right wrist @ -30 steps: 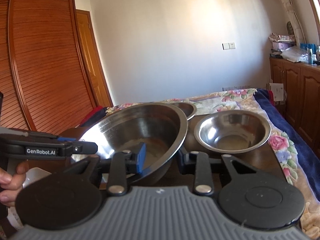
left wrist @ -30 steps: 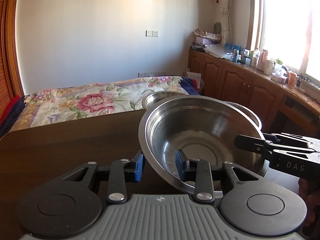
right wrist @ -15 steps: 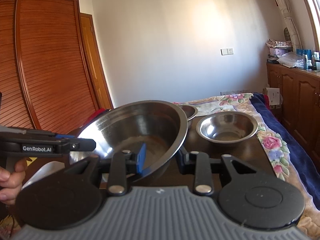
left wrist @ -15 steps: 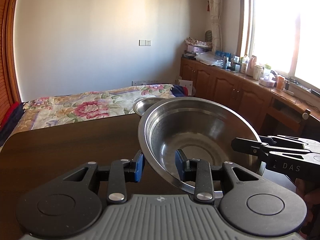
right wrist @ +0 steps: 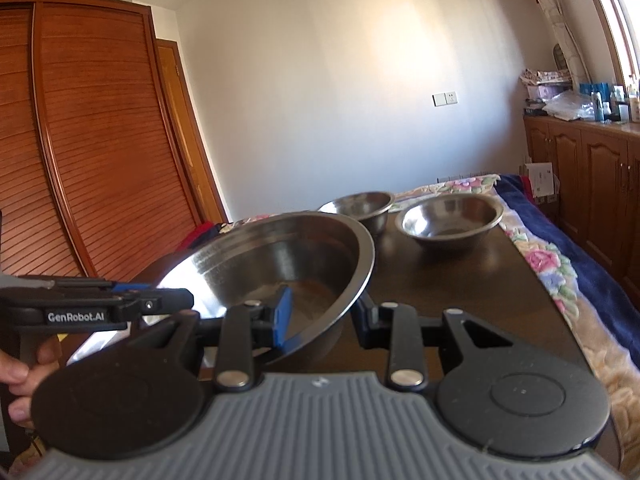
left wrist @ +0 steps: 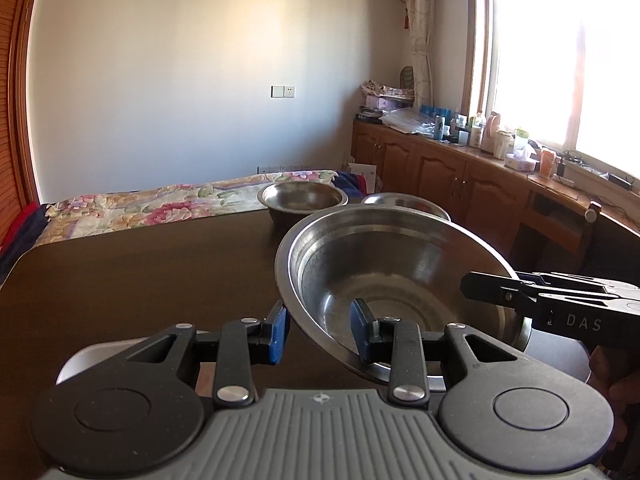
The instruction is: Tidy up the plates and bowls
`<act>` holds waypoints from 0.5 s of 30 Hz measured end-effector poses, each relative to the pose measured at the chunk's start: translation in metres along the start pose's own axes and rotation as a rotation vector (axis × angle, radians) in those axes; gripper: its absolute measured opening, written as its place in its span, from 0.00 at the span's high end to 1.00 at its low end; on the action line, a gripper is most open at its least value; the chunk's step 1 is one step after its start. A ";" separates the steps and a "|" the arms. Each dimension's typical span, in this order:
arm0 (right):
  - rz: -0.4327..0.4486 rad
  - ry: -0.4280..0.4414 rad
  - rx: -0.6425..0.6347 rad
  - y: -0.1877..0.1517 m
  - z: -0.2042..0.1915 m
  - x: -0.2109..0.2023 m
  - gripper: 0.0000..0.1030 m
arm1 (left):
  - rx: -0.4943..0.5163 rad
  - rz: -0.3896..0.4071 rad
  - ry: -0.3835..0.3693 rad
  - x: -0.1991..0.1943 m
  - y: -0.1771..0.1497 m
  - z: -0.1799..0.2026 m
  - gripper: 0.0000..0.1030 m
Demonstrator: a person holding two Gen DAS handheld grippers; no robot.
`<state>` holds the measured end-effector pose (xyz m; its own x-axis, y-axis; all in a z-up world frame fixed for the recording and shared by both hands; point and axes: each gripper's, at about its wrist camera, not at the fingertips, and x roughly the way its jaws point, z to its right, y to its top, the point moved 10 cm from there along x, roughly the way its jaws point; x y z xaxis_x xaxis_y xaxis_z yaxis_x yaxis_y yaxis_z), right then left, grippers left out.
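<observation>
The large steel bowl is held clear of the dark table, tilted, at the near right part of it. Each tool straddles the bowl's rim, one finger inside and one outside.

Left gripper: its right pad sits inside the bowl against the wall; its left pad stands just outside the rim, with a gap visible. Whether it is actually clamped cannot be told from these views.

Right gripper: the blue pad lies inside the bowl and the other finger just beyond the rim on the outside. Contact on both sides is likewise not clear; its state cannot be told. A hand holds the left tool's handle at the left edge of the right wrist view.

Judgement: a two-sided hold on opposite rims suits a wide, slippery bowl, keeping it from swinging while carried.

Two smaller steel bowls stand at the far end of the table: one further left, one to its right, close but apart. A pale plate shows beneath the left tool. Likely the bowls are to be nested.
</observation>
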<state>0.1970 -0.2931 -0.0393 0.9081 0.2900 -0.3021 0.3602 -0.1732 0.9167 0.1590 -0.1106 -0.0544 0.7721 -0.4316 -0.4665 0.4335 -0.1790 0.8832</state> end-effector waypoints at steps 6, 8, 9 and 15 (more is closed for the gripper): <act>0.003 0.021 0.040 -0.010 -0.001 -0.010 0.67 | 0.012 0.006 -0.009 -0.012 -0.012 0.005 0.66; 0.006 0.019 0.039 -0.010 0.000 -0.012 0.67 | 0.001 0.006 -0.019 -0.014 -0.014 0.005 0.66; 0.007 0.017 0.035 -0.010 -0.001 -0.013 0.67 | -0.001 0.005 -0.021 -0.015 -0.016 0.006 0.66; 0.008 0.005 0.019 -0.014 -0.003 -0.013 0.67 | -0.012 -0.007 -0.021 -0.012 -0.024 0.006 0.65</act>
<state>0.1796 -0.2919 -0.0476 0.9099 0.2929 -0.2939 0.3574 -0.1935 0.9137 0.1369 -0.1066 -0.0695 0.7592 -0.4487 -0.4714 0.4446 -0.1713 0.8792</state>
